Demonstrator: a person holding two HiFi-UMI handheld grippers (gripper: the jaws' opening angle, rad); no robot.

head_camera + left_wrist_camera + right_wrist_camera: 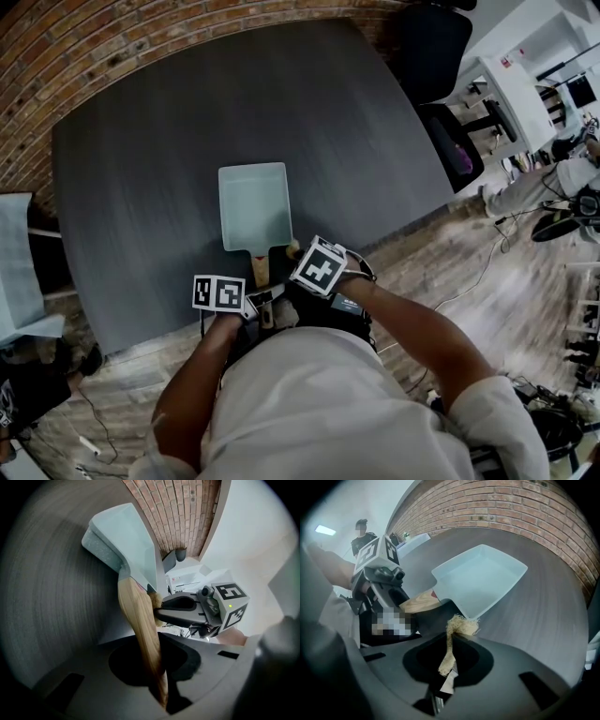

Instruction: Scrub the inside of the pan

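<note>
Pan (254, 204) rests on the surface (141, 141), my left gripper (160, 688) fingers clamped on its wooden handle (140, 625), right gripper (446, 674) fingers pinching the scrubber (463, 626) by that handle, so press hard and it could slip free.

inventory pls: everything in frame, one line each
pan: 1, pale blue-green, rectangular, on the table near its front edge
pan handle: 1, light wood, pointing towards the person
scrubber: 1, tan fibre, at the pan's handle end
table: 1, dark grey, under the pan
brick wall: 1, red-brown, behind the table
office chair: 1, black, past the table's far right corner
floor: wood, right of the table
left hand-held gripper: 1, grey, shut on the pan handle
right hand-held gripper: 1, grey, shut on the scrubber
</note>
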